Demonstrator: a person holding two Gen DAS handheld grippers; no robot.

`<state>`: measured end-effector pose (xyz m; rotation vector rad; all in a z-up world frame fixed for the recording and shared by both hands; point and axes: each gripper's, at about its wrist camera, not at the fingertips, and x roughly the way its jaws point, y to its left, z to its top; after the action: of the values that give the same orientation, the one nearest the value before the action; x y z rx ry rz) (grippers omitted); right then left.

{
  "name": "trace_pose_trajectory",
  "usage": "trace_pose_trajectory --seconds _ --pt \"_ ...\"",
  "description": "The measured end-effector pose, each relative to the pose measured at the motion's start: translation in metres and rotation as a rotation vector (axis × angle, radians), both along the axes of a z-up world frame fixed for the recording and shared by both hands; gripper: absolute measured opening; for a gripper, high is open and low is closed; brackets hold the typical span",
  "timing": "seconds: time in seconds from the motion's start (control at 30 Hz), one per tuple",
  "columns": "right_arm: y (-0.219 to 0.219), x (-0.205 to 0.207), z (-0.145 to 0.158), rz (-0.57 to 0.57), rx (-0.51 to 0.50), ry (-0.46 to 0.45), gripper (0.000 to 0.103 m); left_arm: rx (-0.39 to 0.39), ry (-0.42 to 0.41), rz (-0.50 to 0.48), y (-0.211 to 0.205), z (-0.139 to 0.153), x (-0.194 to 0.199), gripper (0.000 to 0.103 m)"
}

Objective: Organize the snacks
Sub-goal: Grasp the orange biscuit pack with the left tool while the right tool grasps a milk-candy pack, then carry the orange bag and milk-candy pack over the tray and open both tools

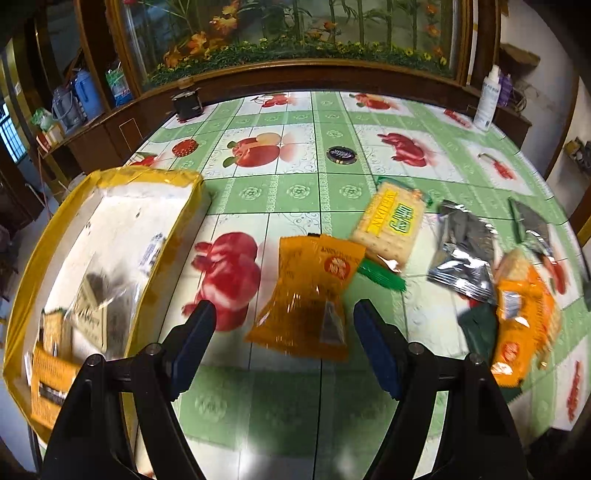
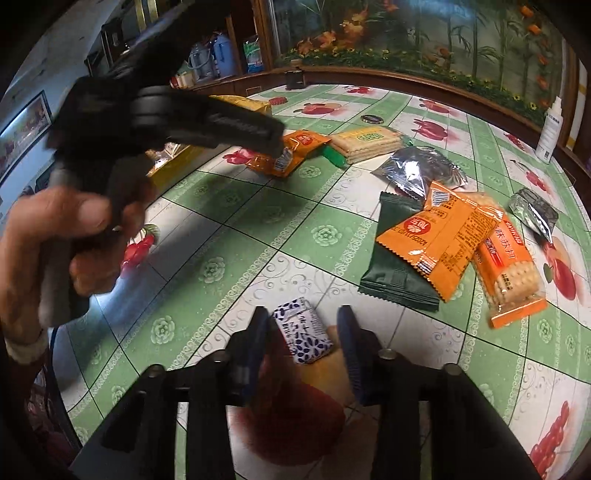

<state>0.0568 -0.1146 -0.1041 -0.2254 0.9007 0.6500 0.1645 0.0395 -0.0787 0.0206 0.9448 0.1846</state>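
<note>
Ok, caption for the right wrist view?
Right gripper open around a blue-and-white packet; snack packs scattered on the table.

The left wrist view looks down and forward over the surface (image 1: 295,406) from moderate height, facing the aquarium (image 1: 288,33). The right wrist view sits lower and nearer, angled leftward. Both share the orange snack packet (image 1: 310,291) (image 2: 291,153) and the cracker pack (image 1: 391,225) (image 2: 365,142).

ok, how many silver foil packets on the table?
2. One silver packet lies right of the cracker pack; the other silver packet sits farther right near the table edge. More may be hidden under the orange packs.
</note>
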Motion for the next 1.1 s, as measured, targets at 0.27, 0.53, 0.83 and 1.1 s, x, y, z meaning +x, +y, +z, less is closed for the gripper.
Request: trace_pose_trajectory --seconds 0.27,0.53,0.83,1.1 --pt "-0.012 0.007 0.001 -0.014 0.05 0.029 0.02 -0.087 0.007 -0.019 0.003 -0.021 0.012 0.06" --pt "-0.024 0.004 0.005 -0.054 0.11 0.04 0.02 -0.147 -0.008 -0.024 0.007 -0.014 -0.027 0.04" --pt "-0.029 -0.004 0.022 -0.058 0.185 0.039 0.02 -0.108 -0.093 0.024 0.022 0.014 -0.091 0.04" --pt "-0.01 -0.003 0.029 -0.012 0.284 0.084 0.019 -0.175 -0.133 0.064 0.066 0.027 -0.128 0.04"
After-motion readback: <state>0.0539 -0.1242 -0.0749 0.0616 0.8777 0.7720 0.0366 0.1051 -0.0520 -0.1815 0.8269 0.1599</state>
